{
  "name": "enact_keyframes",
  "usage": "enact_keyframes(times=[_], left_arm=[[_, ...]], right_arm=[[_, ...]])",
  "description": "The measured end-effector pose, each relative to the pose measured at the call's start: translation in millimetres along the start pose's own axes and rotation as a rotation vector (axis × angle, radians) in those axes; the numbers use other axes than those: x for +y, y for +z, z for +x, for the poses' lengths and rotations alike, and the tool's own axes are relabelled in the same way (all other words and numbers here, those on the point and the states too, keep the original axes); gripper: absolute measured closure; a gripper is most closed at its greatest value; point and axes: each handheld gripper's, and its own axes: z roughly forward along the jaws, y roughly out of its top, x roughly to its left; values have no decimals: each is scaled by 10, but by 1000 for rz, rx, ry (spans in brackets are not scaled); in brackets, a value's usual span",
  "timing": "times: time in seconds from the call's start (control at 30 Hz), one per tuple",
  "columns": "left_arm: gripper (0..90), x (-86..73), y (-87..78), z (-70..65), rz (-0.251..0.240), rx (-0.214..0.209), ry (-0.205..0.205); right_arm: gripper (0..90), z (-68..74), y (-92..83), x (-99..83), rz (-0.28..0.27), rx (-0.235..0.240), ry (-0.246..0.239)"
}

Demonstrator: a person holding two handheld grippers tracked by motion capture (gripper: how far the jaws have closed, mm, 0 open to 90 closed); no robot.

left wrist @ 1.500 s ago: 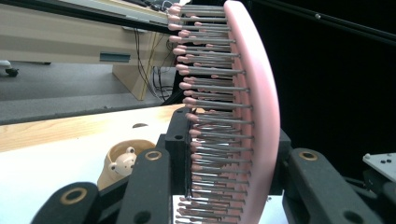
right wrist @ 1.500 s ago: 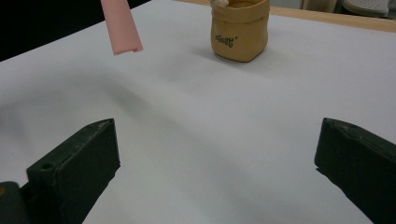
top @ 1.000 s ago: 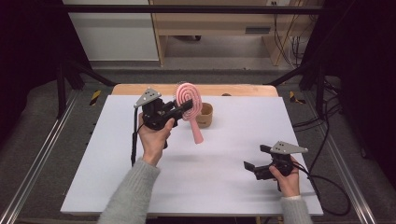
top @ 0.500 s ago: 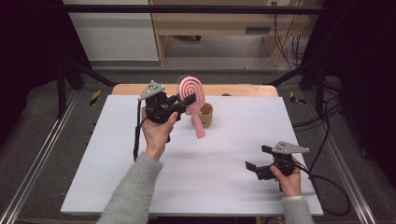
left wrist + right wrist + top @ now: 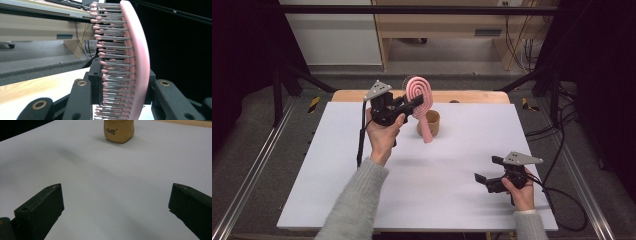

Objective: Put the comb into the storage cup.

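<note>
Clearly, left gripper fingers clench the pink hairbrush; right gripper fingers gape wide.

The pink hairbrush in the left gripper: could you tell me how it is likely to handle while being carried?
The pink hairbrush looks rigid: its handle hangs straight, so it probably won't flop. The left gripper clamps the head across pins and back, so it may pivot. Its smooth plastic could slip.

Hairbrush held above the bench, directly before the pouch; right gripper well apart, near side.
</note>
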Motion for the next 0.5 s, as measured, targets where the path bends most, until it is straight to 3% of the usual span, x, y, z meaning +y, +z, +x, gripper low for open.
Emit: enact_keyframes(times=[0.5], left_arm=[[637, 114, 144, 56, 1, 18, 2]], right_arm=[[3, 3, -5, -2, -3, 3, -3]])
